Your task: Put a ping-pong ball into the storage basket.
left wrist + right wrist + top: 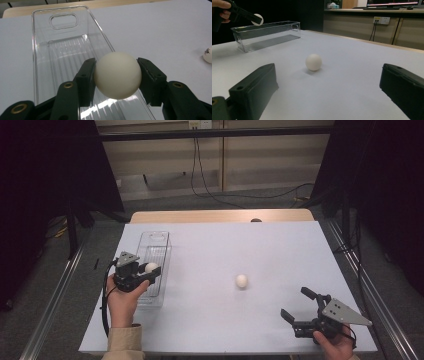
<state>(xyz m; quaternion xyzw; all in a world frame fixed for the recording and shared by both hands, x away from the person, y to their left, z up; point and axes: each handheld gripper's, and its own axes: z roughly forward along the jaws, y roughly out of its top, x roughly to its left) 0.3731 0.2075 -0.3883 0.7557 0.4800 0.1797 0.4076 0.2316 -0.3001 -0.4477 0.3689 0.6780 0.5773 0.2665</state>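
Note:
My left gripper [150, 271] is shut on a white ball [117, 74], pads pressing both its sides, and holds it above the near part of a clear plastic bin [62, 47]. In the high view that ball [151, 267] hangs over the bin [155, 251] at the table's left. A second white ball [242, 280] lies on the table's middle; it sits ahead of my right gripper [327, 92], whose jaws stand wide apart with nothing between them. The right gripper [299, 304] rests near the table's front right corner. In the right gripper view the left gripper [253, 18] holds its ball over the bin [265, 35].
The table [225, 250] carries a pale lavender sheet; a wooden strip shows at its far edge. Black curtains hang on both sides, and cables run along the floor beyond. Metal rails flank the table.

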